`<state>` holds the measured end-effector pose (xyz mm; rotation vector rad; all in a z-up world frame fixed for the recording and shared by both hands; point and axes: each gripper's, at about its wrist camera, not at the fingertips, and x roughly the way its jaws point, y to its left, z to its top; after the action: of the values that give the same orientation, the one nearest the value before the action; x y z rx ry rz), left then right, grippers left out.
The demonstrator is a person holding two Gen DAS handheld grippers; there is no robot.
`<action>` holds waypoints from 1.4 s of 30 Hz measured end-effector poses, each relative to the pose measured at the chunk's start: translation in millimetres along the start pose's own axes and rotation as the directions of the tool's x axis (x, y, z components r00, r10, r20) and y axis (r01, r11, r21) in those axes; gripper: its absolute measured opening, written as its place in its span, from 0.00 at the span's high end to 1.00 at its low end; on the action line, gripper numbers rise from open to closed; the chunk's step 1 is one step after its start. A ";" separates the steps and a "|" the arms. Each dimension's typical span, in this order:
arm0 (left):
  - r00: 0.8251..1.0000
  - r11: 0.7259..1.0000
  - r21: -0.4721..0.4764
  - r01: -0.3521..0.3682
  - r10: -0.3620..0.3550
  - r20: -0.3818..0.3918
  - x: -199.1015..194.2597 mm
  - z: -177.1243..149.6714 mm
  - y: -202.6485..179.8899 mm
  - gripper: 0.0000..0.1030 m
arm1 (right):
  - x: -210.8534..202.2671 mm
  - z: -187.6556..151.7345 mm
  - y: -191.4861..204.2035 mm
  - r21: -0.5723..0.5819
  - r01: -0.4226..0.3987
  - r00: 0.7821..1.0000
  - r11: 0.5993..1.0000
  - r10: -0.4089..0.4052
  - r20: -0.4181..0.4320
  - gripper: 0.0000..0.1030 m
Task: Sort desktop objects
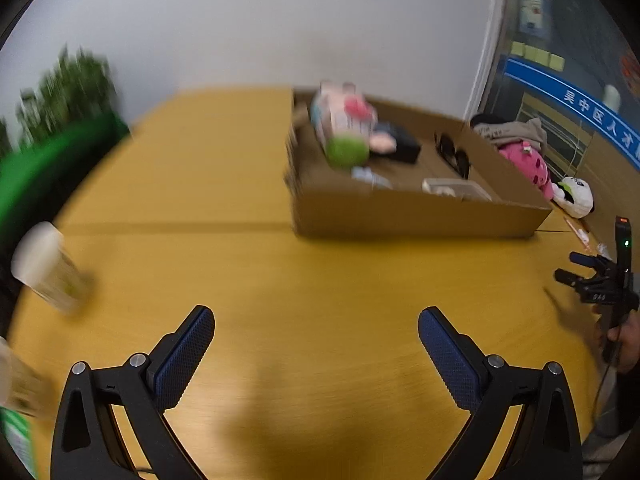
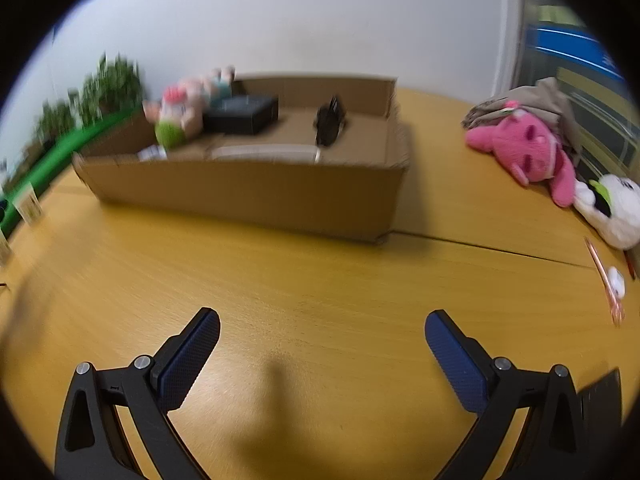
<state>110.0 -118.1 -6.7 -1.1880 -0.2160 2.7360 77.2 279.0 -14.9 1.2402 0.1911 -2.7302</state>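
Both grippers spread wide and empty over a yellow wooden table (image 2: 320,280), facing an open cardboard box (image 2: 256,196).

Left gripper (image 1: 316,330) and right gripper (image 2: 322,330) tilted down at bare tabletop, blue pads far apart, nothing between them. Inside the box: a pink-and-green plush toy (image 2: 180,116) leaning at its left end, a black case (image 2: 240,114) beside it, dark sunglasses (image 1: 452,154), a clear flat container (image 1: 456,190) near the front wall. Outside, well right of the box: a pink plush (image 2: 528,152) on a grey garment (image 2: 548,96), touching a white plush (image 2: 612,208). White Chinese characters on a blue band (image 1: 568,100) on the glass, perhaps "吴中区人才", partly cut off. Blurred cup (image 1: 48,268) at far left, label unreadable.
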 end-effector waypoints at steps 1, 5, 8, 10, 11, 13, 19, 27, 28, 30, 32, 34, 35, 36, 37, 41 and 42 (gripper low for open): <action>1.000 1.000 -0.005 -0.009 0.009 -0.013 12.9 0.3 -1.1 0.00 | 8.5 1.2 2.3 -0.013 0.008 1.000 1.000 -0.008 -0.024 0.01; 0.997 0.983 0.179 -0.049 0.058 -0.045 45.3 -10.5 -26.0 0.00 | 34.3 -3.7 -2.4 -0.027 -0.033 0.995 0.999 0.030 -0.099 0.01; 0.994 0.964 0.267 0.007 0.023 -0.110 52.8 -15.6 -31.3 0.00 | 34.3 -9.9 -14.4 -0.029 -0.102 0.990 0.994 0.098 -0.104 0.00; 0.993 0.954 0.298 0.025 0.011 -0.120 48.1 -16.2 -35.9 0.00 | 31.4 -12.6 -17.6 -0.037 -0.107 0.990 0.994 0.103 -0.095 0.00; 0.992 0.949 0.314 0.037 0.002 -0.124 47.3 -16.0 -39.2 0.00 | 29.4 -14.6 -17.2 -0.038 -0.107 0.991 0.994 0.103 -0.082 0.00; 0.992 0.946 0.319 0.046 -0.006 -0.125 46.2 -17.1 -43.3 0.00 | 27.4 -15.0 -12.4 -0.053 -0.118 0.991 0.992 0.115 -0.071 0.00; 0.991 0.947 0.318 0.048 -0.007 -0.131 51.1 -7.0 -47.0 0.00 | 31.7 -3.7 -1.4 -0.122 -0.180 0.982 0.976 0.170 -0.082 0.00; 0.990 0.945 0.322 0.053 -0.007 -0.142 53.9 8.3 -45.9 0.00 | 31.6 -1.5 -3.6 -0.121 -0.180 0.982 0.976 0.170 -0.085 0.00; 0.990 0.945 0.322 0.054 -0.008 -0.142 54.5 7.7 -44.8 0.00 | 31.8 -1.3 -3.4 -0.121 -0.179 0.982 0.976 0.170 -0.085 0.00; 0.990 0.945 0.322 0.054 -0.008 -0.142 53.7 7.0 -44.9 0.00 | 31.5 -1.4 -3.4 -0.121 -0.179 0.982 0.976 0.170 -0.085 0.00; 0.990 0.945 0.323 0.055 -0.008 -0.144 54.7 9.0 -44.7 0.00 | 31.2 -1.7 -3.2 -0.121 -0.179 0.982 0.976 0.170 -0.085 0.00; 0.989 0.945 0.323 0.056 -0.009 -0.144 55.3 10.1 -44.4 0.00 | 31.8 -1.0 -3.1 -0.121 -0.179 0.982 0.976 0.169 -0.086 0.00; 0.989 0.945 0.323 0.056 -0.009 -0.145 54.9 10.0 -44.7 0.00 | 32.1 -0.8 -3.0 -0.121 -0.179 0.982 0.976 0.169 -0.086 0.00; 0.989 0.945 0.323 0.056 -0.009 -0.145 55.6 10.9 -44.2 0.00 | 31.8 -1.1 -3.0 -0.121 -0.179 0.982 0.976 0.169 -0.086 0.00; 0.989 0.945 0.323 0.056 -0.009 -0.145 55.9 11.5 -44.2 0.00 | 32.0 -0.8 -2.8 -0.121 -0.178 0.982 0.977 0.169 -0.086 0.00; 0.989 0.944 0.324 0.058 -0.010 -0.146 56.1 12.2 -44.2 0.00 | 32.1 -0.7 -2.6 -0.120 -0.178 0.982 0.977 0.168 -0.086 0.00; 0.989 0.944 0.324 0.058 -0.011 -0.147 56.3 12.5 -44.0 0.00 | 31.4 -1.3 -2.7 -0.120 -0.178 0.982 0.977 0.168 -0.086 0.00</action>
<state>66.4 -64.9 -30.0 -1.2594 0.2257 2.5111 57.2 279.7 -39.3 1.2620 0.2487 -2.4852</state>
